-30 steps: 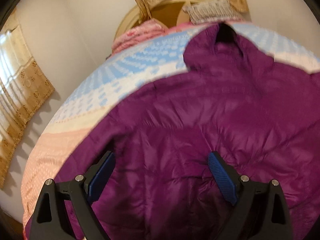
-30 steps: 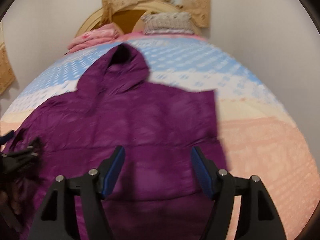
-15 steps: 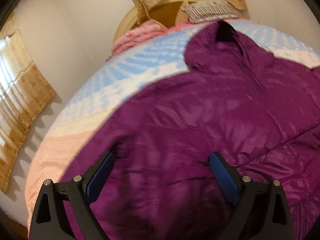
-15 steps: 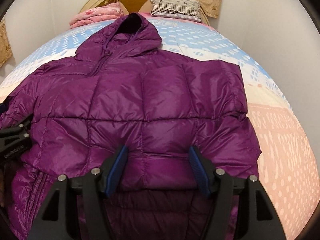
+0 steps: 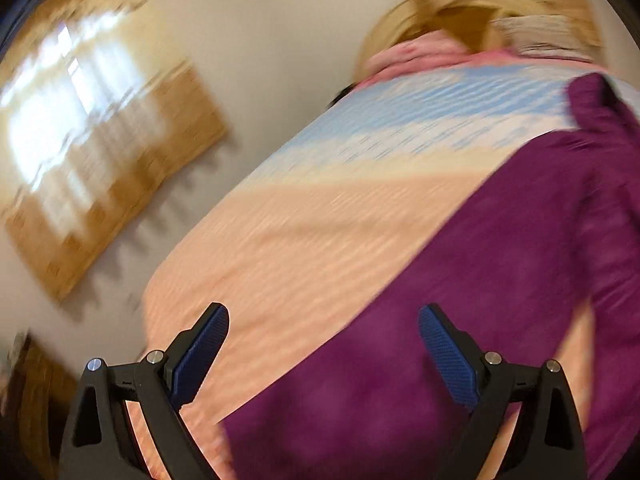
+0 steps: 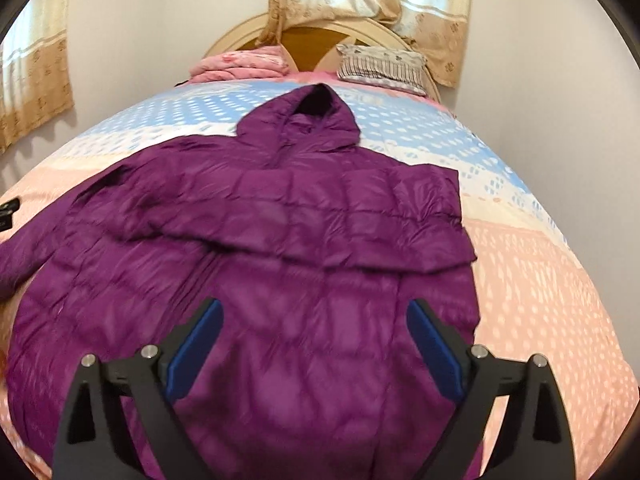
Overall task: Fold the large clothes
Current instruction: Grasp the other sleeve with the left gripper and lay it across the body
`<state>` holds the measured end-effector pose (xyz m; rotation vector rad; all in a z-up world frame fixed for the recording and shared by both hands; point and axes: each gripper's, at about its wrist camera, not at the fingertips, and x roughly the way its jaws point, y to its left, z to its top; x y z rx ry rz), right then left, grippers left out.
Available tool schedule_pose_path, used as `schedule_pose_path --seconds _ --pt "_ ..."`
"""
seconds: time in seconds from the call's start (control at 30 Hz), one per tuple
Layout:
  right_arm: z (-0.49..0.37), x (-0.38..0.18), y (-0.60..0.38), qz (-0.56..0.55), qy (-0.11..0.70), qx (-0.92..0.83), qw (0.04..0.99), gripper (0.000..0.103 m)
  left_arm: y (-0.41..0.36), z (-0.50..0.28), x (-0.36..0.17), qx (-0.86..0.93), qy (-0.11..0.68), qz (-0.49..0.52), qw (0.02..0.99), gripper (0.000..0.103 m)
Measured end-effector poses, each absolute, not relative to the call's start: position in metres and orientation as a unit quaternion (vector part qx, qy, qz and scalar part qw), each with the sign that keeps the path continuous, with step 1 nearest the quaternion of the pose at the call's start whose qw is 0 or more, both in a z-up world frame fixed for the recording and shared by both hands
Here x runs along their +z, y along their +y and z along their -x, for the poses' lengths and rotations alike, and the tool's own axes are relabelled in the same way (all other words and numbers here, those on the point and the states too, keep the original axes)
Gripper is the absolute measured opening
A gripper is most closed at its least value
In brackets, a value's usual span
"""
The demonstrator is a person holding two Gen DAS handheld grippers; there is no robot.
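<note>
Here, the purple hooded jacket (image 6: 280,240) was seen spread flat on the patterned bedspread (image 6: 540,280), hood toward the headboard (image 6: 308,40), with its right sleeve folded across the chest. The right gripper (image 6: 314,344) was held above the jacket's lower part, its jaws opening with nothing pinched between them. The left gripper (image 5: 324,356) was held wide and empty over the jacket's left edge, in a badly blurred view.

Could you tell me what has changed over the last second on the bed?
The left gripper swung off the purple jacket toward its left sleeve and the bedspread. The right gripper drew back, its jaws opening, nothing between them. The right sleeve now lies folded across the chest. Jacket, pillow and pink blanket stayed put.
</note>
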<state>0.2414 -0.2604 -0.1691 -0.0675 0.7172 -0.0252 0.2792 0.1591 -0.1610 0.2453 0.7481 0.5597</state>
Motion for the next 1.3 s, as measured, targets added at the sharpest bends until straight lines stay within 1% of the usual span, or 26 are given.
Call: schedule_pose_path --seconds 0.1,0.2,0.33,0.37,0.4,0.43,0.47,0.53,0.6,0.73,0.87,0.97,1.1,1.3 --pt "-0.227 -0.169 -0.247 0.025 0.348 0.001 0.937 0.095 0.202 -0.244 -0.17 0.293 0.384 -0.077 0.872 0.096" --pt "-0.214 -0.166 -0.233 0.036 0.341 0.008 0.939 0.095 0.226 -0.217 -0.174 0.282 0.399 -0.021 0.872 0.096" --pt "-0.205 -0.163 -0.219 0.043 0.334 0.015 0.941 0.095 0.21 -0.207 -0.183 0.234 0.415 0.009 0.879 0.096" --pt "-0.203 -0.162 -0.217 0.043 0.333 0.016 0.942 0.095 0.204 -0.212 -0.187 0.214 0.423 0.018 0.88 0.094" --pt "-0.202 -0.162 -0.216 0.044 0.331 0.016 0.942 0.095 0.201 -0.214 -0.189 0.202 0.427 0.021 0.881 0.074" --pt "-0.201 -0.161 -0.215 0.044 0.33 0.015 0.943 0.095 0.197 -0.217 -0.193 0.192 0.432 0.018 0.881 0.041" --pt "-0.2 -0.16 -0.216 0.043 0.328 0.013 0.944 0.095 0.192 -0.22 -0.196 0.185 0.439 0.01 0.879 0.03" --pt "-0.198 -0.159 -0.222 0.037 0.325 0.008 0.945 0.095 0.191 -0.222 -0.193 0.189 0.437 0.005 0.879 0.018" --pt "-0.196 -0.156 -0.232 0.032 0.323 -0.002 0.946 0.095 0.191 -0.228 -0.177 0.213 0.421 -0.021 0.882 0.015" --pt "-0.191 -0.149 -0.26 0.02 0.31 -0.034 0.95 0.095 0.184 -0.236 -0.123 0.271 0.348 -0.082 0.894 0.013" --pt "-0.185 -0.142 -0.295 -0.015 0.296 -0.066 0.953 0.095 0.139 -0.243 -0.069 0.258 0.269 -0.13 0.919 0.012" --pt "-0.181 -0.142 -0.313 -0.033 0.292 -0.082 0.952 0.095 0.094 -0.253 -0.043 0.212 0.241 -0.142 0.936 0.012" --pt "-0.176 -0.147 -0.334 -0.053 0.292 -0.099 0.95 0.095 0.017 -0.262 -0.032 0.144 0.22 -0.163 0.951 0.011" --pt "-0.171 -0.154 -0.358 -0.074 0.294 -0.116 0.946 0.095 -0.099 -0.267 -0.043 0.045 0.21 -0.198 0.956 0.011"
